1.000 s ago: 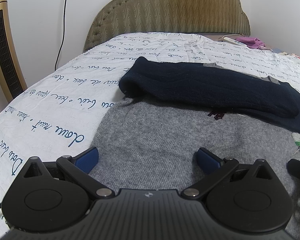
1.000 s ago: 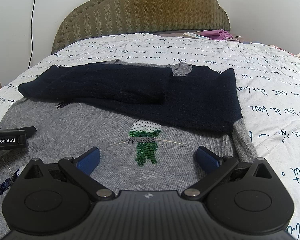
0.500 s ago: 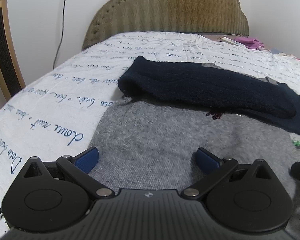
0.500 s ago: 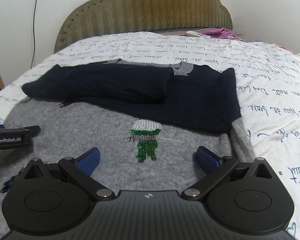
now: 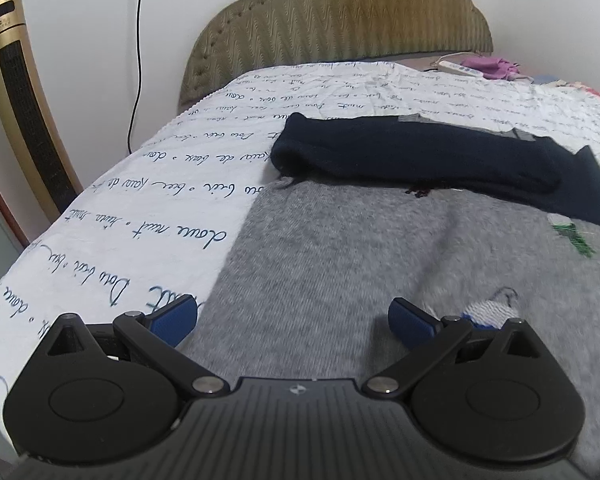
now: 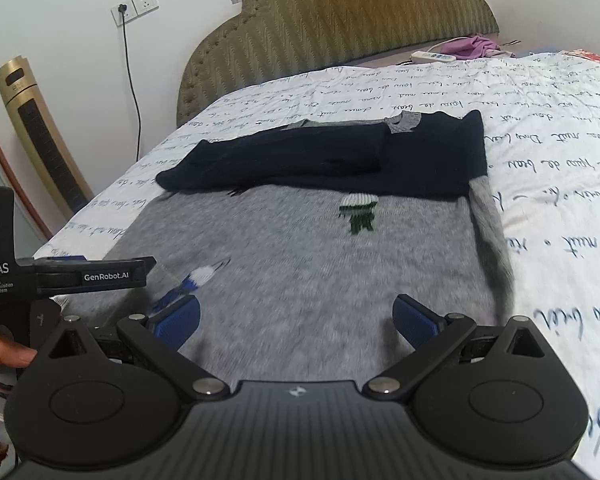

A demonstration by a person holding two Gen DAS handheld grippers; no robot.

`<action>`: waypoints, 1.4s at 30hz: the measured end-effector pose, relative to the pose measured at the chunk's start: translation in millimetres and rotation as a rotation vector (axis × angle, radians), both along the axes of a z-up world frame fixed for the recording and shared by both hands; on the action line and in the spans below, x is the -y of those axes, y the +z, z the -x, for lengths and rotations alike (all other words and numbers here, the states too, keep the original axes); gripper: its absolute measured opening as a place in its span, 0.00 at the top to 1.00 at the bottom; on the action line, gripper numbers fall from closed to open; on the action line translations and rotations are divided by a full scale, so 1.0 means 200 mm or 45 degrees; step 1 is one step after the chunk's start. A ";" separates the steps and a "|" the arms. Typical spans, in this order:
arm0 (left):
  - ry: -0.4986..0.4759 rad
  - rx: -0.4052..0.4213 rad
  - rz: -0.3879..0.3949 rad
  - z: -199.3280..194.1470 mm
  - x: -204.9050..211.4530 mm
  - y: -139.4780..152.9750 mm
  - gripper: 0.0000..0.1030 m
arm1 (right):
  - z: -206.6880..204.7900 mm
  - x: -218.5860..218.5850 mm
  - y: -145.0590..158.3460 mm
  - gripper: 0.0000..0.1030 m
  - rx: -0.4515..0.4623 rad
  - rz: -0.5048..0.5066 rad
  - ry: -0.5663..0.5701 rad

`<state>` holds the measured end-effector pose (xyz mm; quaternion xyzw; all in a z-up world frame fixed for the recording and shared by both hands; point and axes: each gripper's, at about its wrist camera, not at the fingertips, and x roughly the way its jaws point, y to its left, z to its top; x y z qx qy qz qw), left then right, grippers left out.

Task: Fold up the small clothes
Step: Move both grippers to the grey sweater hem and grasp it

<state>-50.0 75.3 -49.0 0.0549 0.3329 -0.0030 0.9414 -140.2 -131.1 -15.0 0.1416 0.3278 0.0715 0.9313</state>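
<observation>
A small grey sweater [image 6: 312, 280] lies flat on a bed's white quilt [image 6: 560, 168] printed with blue script, its navy sleeves [image 6: 300, 160] folded across the chest near the collar. The left gripper [image 5: 292, 320] hovers over the sweater's near left edge, jaws wide apart and holding nothing. The right gripper [image 6: 296, 320] hangs above the near hem, its blue pads [image 6: 414, 316] likewise spread and empty. A padded headboard [image 6: 340, 32] and a gold tower fan [image 6: 40, 136] stand behind.
</observation>
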 end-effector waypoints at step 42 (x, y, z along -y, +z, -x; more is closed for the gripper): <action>-0.762 -0.218 0.572 0.42 -0.57 -0.13 0.03 | 0.48 0.40 -0.20 0.00 -0.091 -0.657 0.317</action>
